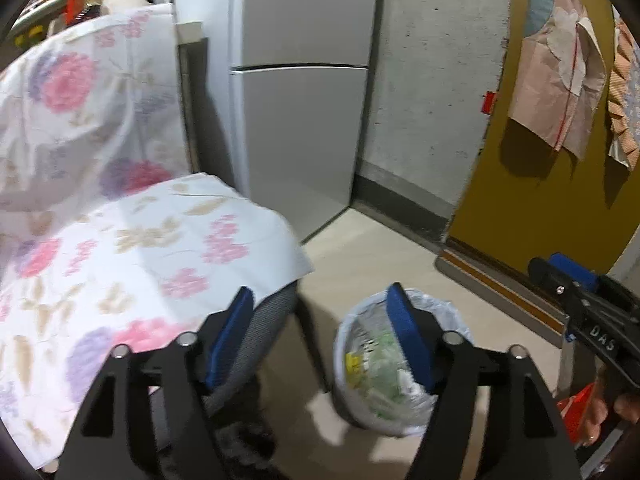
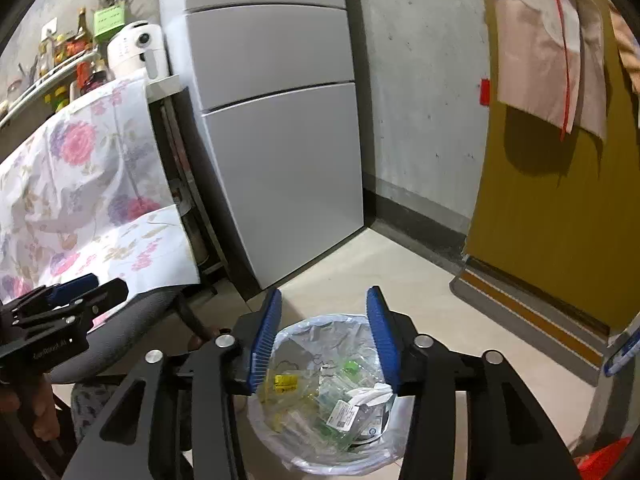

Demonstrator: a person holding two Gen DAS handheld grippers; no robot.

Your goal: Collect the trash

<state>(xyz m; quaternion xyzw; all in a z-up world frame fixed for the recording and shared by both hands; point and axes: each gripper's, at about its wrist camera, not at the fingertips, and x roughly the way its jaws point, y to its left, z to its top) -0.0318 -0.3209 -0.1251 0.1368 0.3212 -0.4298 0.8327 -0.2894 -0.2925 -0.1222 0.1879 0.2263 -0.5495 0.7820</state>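
Fridge [image 2: 280, 152], floral cloth [image 1: 132, 248], door [image 2: 560, 220]

Tall white multi-door refrigerator [image 2: 276, 128] against a grey concrete wall [image 2: 420, 80], beside a mustard-yellow door [image 2: 560, 220], on a pale beige floor [image 2: 400, 276]

Bare floor [image 2: 420, 280] around bin [image 2: 304, 444]; chair [image 1: 264, 320] seemingly close.
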